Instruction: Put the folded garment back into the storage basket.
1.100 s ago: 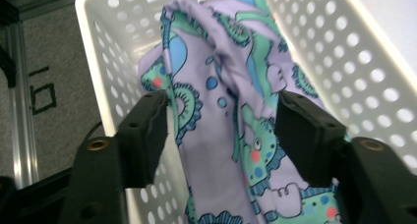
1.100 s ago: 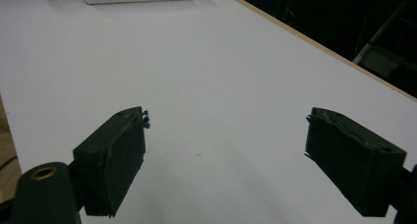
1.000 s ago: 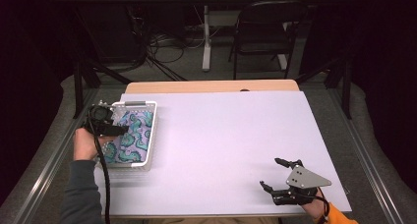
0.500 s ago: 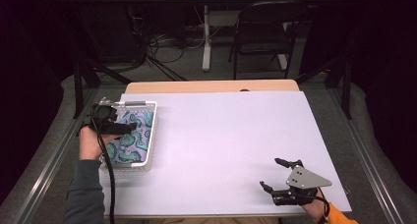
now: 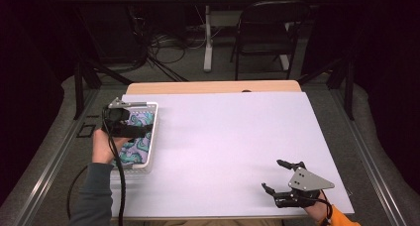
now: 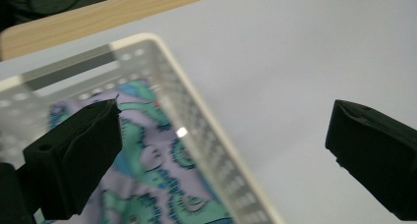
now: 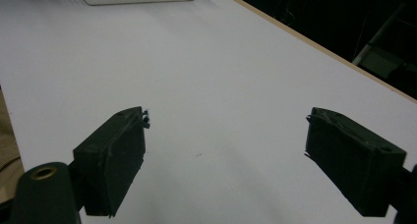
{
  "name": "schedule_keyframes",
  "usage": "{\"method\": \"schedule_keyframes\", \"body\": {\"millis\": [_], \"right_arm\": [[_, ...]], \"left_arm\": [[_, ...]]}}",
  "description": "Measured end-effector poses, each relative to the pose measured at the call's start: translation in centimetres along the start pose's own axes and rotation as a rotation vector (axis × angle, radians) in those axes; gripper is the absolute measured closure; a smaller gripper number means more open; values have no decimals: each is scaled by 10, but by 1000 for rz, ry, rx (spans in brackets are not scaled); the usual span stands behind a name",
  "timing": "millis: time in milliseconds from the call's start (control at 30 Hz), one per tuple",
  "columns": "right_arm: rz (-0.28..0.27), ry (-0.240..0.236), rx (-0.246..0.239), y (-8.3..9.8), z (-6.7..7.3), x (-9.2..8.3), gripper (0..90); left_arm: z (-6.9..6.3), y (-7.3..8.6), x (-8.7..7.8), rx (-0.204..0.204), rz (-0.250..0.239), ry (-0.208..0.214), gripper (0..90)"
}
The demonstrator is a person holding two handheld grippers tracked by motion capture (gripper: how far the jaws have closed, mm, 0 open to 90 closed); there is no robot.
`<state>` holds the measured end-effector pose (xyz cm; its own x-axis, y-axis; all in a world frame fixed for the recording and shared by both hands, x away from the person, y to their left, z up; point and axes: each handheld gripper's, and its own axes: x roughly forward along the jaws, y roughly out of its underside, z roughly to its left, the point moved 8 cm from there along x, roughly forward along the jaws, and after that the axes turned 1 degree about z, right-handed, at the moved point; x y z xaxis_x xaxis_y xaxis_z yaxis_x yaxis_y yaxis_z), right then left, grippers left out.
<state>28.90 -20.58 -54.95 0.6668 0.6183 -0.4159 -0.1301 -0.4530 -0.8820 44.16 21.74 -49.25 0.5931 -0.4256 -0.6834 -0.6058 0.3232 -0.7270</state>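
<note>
At the left of the high view, a white perforated basket (image 5: pixel 151 137) holds a crumpled cloth (image 6: pixel 162 170) patterned in teal, lilac and blue. The left gripper (image 5: pixel 130 131) hovers above it; its 2 jaws, just opened wide, grip nothing. At lower right, the right gripper (image 5: pixel 277 175) gapes empty.

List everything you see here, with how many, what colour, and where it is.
basket: one, white perforated plastic, left edge of the table
cloth: one, lilac with teal swirls, lying inside the basket
table: one, white top with a wooden far edge
chair: one, black, on the floor beyond the table
cables: several, black, on the floor behind the table
left tool: one, black, jaws just opened wide, straddling the basket's wall, holding nothing
right tool: one, black with grey plate, open, near right corner
</note>
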Motion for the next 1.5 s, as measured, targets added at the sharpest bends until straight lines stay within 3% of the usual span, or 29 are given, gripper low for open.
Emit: {"method": "schedule_keyframes", "body": {"millis": [467, 667, 933, 1200, 1400, 1500], "right_arm": [[-3, -4, -2, 0, 0, 0, 146], [-7, -3, -2, -1, 0, -1, 146], [-6, -3, -2, -1, 0, -1, 146], [-5, -5, 0, -1, 1, -1, 146], [-4, -5, 0, -1, 1, 0, 146], [-4, -4, 0, -1, 1, 0, 146]], "left_arm": [[-41, -3, 6, 68, -67, 11, 0], [-62, 3, 10, 46, -109, 76, 0], [-88, 12, 11, 97, -146, 83, 0], [-110, 23, 11, 142, -153, 88, 0], [-126, 32, 11, 165, -146, 123, 0], [-130, 36, 12, 189, -148, 105, 0]]}}
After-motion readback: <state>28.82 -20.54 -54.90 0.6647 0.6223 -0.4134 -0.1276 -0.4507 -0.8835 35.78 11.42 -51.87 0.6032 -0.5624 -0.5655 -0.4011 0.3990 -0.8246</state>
